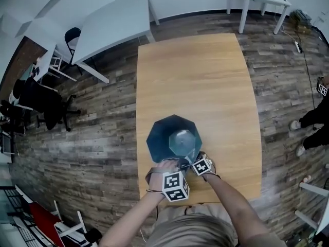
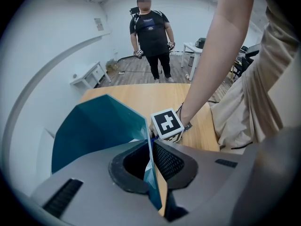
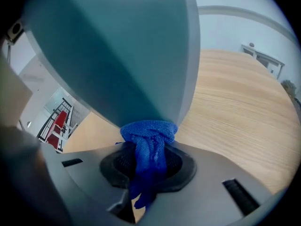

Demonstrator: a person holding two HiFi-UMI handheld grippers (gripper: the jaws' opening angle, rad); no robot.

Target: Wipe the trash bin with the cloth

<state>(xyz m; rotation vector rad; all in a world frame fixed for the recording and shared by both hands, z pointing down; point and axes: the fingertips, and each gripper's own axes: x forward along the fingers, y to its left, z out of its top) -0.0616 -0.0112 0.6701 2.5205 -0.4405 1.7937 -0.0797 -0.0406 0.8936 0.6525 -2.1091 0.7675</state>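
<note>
Trash bin (image 1: pixel 162 138) upright, mouth up, left fingers (image 2: pixel 171 163) clamped on rim (image 2: pixel 148 142), right fingers (image 3: pixel 184 167) pinching cloth (image 3: pixel 148 140) against wall

Grey tools (image 2: pixel 150 142) (image 3: pixel 148 147), black-white marker cubes (image 1: pixel 175 186), khaki clothes (image 1: pixel 195 231).

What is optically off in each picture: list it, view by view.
Head view: fisheye bows the table edges; light is even, with no glare. Left gripper view: a dark round vignette, and the room's walls curve around the bin. Right gripper view: same vignette; the cloth weave is crisp, and the bin looms close, filling the upper frame.
</note>
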